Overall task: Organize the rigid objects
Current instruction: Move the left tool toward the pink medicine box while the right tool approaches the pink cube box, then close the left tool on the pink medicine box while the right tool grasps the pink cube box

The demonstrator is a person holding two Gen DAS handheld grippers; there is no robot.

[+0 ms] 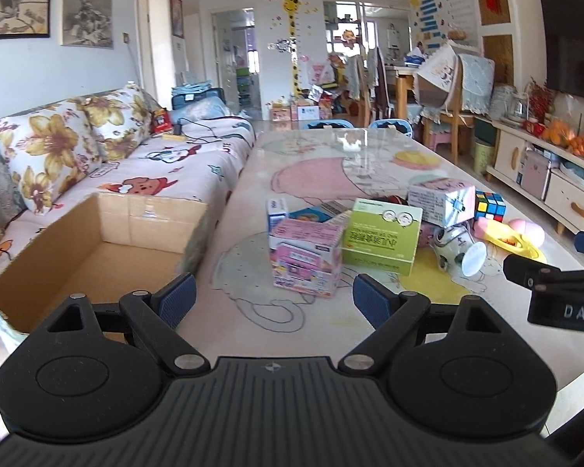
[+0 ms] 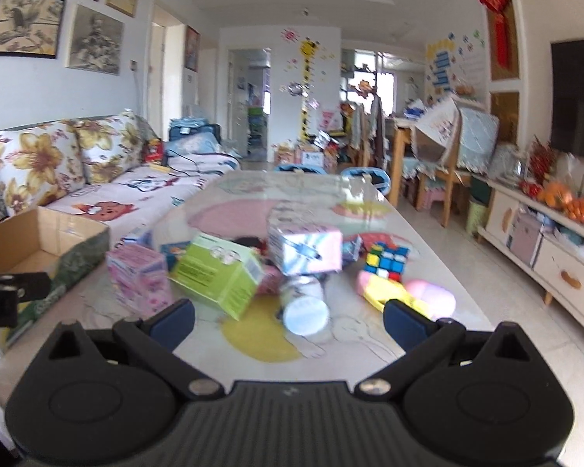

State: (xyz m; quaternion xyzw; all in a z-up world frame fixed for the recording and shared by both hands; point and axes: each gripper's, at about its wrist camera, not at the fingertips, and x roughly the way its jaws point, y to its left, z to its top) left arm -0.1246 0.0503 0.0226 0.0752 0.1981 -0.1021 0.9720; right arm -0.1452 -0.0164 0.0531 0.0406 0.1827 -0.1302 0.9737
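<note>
Both grippers, left gripper (image 1: 270, 297) and right gripper (image 2: 288, 321), hover with fingers spread wide, holding nothing. The pink printed cardboard carton (image 1: 305, 260) stands at twelve o'clock from the left gripper on the glossy cartoon-print surface (image 1: 315, 179); the open brown cardboard box (image 1: 97, 249) sits at ten o'clock. The carton looks light, stiff-walled and crushable: pinch its flat sides gently. The white ceramic mug (image 2: 305, 303) lying on its side looks slippery and fragile.

Bright daylight enters from the far windows (image 1: 346, 19) and glares off the glossy patterned counter (image 1: 362, 155). The left wrist view is sharp; the right wrist view is motion-blurred. Fisheye distortion bends and darkens both views' edges.
</note>
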